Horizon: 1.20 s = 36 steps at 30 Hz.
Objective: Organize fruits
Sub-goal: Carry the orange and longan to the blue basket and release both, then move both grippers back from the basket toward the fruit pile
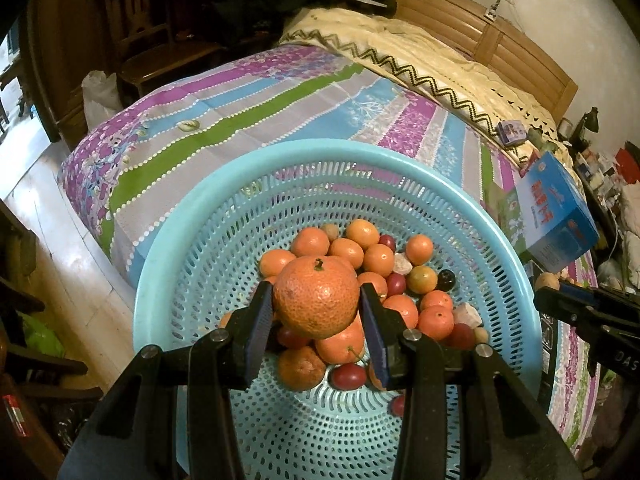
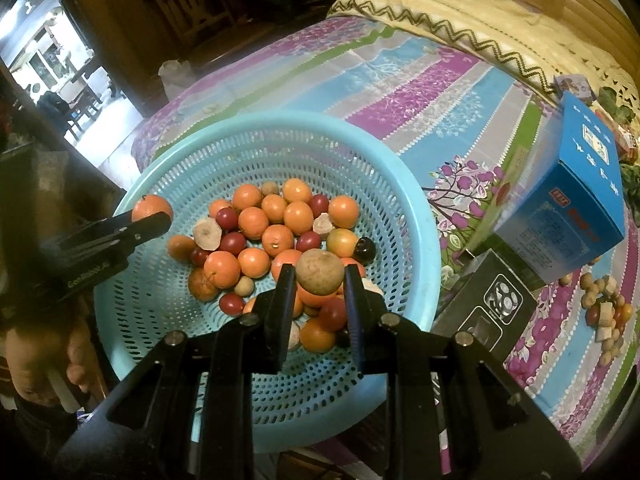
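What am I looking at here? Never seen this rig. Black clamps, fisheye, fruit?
No robot arm here: a person holds a two-finger gripper in each hand, and each gripper carries a fisheye camera looking forward along its fingers. So the black prongs at the bottom of each picture are that gripper's own fingers.

In the left wrist view, the left gripper is shut on a large orange. In the right wrist view, the right gripper is shut on a small brown fruit, and the other gripper shows at the left edge.

Both are above a blue perforated basket of mixed oranges and small red and brown fruits, sitting on a bed with a striped floral sheet. A blue box, a black box and a small fruit pile lie to the right.
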Each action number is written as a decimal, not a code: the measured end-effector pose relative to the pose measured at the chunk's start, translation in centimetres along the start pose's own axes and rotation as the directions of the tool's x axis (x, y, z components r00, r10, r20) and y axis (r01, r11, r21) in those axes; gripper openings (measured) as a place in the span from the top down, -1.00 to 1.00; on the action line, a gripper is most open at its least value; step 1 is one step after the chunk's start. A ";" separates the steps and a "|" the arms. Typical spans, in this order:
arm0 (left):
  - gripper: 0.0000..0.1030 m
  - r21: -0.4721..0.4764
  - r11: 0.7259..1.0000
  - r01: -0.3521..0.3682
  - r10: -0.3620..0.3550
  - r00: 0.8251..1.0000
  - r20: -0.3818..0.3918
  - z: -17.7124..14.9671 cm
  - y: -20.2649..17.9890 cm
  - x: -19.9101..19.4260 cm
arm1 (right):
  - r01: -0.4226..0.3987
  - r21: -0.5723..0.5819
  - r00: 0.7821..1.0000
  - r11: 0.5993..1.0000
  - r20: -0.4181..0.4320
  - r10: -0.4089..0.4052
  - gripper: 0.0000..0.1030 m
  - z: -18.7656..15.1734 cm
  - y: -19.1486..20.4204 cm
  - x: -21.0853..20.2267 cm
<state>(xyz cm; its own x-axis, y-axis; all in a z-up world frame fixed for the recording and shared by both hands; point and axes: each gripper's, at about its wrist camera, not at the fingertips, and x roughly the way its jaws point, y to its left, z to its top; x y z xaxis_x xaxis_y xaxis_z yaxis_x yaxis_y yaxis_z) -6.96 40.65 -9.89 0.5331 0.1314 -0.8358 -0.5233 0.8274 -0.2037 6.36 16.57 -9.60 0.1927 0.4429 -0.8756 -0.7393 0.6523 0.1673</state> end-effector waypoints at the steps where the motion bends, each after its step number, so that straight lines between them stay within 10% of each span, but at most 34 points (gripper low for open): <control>1: 0.14 -0.002 1.000 -0.001 0.001 1.000 -0.001 0.1 0.1 0.1 | -0.001 0.000 1.000 1.000 0.000 0.001 0.52 0.0 0.0 0.0; 12: -0.24 0.005 1.000 -0.013 0.013 1.000 0.009 0.0 -0.1 0.1 | -0.012 0.003 1.000 1.000 0.009 0.012 0.50 0.1 -0.1 -0.2; 17: -0.39 0.011 1.000 -0.014 0.014 1.000 0.012 0.2 -0.2 0.1 | -0.004 0.005 0.999 1.000 0.033 0.004 -0.08 0.3 0.1 -0.6; 36: -0.42 0.020 1.000 -0.007 0.007 1.000 0.008 0.0 -0.9 0.0 | -0.003 0.006 0.999 1.000 0.041 0.003 -0.10 0.3 -0.1 -0.8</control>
<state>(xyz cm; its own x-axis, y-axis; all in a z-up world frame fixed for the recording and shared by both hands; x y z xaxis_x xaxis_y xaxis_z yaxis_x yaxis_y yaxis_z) -6.47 39.86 -9.74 0.5349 0.1420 -0.8329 -0.5142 0.8369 -0.1875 6.52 16.31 -8.72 0.2170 0.4694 -0.8559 -0.7358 0.6548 0.1726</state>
